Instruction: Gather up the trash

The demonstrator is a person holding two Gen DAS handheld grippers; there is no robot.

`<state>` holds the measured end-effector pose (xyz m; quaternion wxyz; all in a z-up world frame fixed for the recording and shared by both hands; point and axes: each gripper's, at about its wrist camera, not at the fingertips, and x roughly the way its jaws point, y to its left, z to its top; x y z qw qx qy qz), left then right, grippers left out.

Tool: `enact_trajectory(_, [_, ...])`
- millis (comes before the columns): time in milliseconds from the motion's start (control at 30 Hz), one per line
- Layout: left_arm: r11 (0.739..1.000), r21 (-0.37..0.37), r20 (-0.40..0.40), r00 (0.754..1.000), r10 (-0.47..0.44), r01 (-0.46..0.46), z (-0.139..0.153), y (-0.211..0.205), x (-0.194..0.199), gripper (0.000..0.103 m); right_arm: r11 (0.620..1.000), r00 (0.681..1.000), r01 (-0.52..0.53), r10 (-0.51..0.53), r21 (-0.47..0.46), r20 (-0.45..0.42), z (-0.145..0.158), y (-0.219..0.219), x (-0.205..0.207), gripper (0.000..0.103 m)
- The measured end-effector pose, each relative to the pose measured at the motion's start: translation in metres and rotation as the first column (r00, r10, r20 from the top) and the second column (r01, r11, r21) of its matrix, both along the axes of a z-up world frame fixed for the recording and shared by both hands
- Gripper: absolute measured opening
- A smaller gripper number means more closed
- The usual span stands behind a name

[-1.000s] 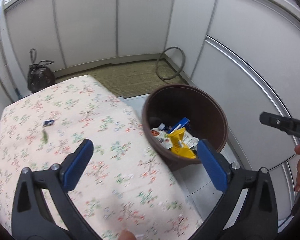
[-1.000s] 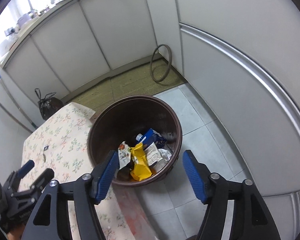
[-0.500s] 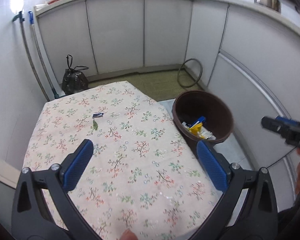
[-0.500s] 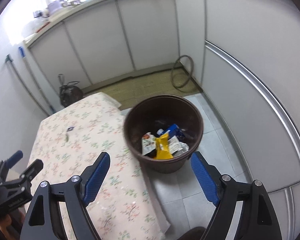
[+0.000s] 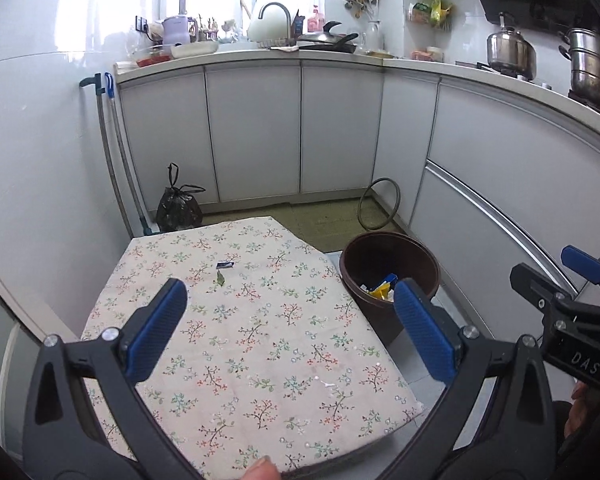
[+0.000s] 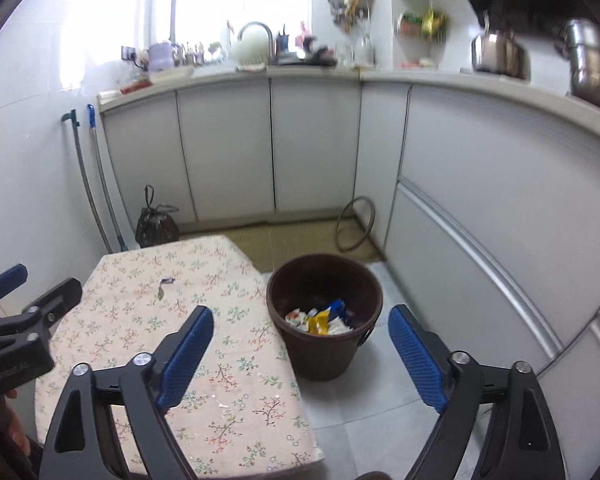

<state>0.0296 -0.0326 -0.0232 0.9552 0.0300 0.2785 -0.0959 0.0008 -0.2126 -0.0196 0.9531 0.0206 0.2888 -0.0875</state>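
A brown bin [image 5: 388, 276] [image 6: 324, 312] stands on the floor right of the table, with yellow, blue and white wrappers [image 6: 320, 318] inside. On the floral tablecloth [image 5: 244, 320] [image 6: 140, 320] lie a small blue scrap [image 5: 225, 265] [image 6: 167, 280] and a green leaf bit [image 5: 220, 279] [image 6: 161, 293]. My left gripper [image 5: 290, 324] hangs open above the table with nothing between its fingers. My right gripper [image 6: 300, 354] is held high over the table's edge and the bin, its jaws opening wider, nothing between them.
Grey cabinets [image 5: 256, 132] wrap the back and right under a cluttered counter. A tied black bag [image 5: 179, 210] sits on the floor behind the table beside two mop handles [image 5: 112, 152]. A hoop of hose [image 5: 380, 208] leans in the corner. Tiled floor [image 6: 384, 392] lies around the bin.
Both grippers have pulled back and risen away from the bin, so the whole table, cabinets and counter now show. The right gripper's jaws have spread wider.
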Motion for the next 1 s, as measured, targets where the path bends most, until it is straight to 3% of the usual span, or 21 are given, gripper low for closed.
enact_trajectory(267, [0.997, -0.036, 0.032, 0.997, 0.069, -0.068, 0.002, 0.018, -0.021, 0.103, 0.999, 0.999, 0.02, -0.019, -0.028, 0.04, 0.008, 0.011, -0.034, 0.092])
enact_trajectory(1000, [0.996, -0.075, 0.041, 0.998, 0.054, -0.051, 0.006, 0.025, -0.032, 0.103, 0.999, 0.998, 0.036, -0.034, -0.035, 0.057, 0.007, 0.018, -0.04, 0.092])
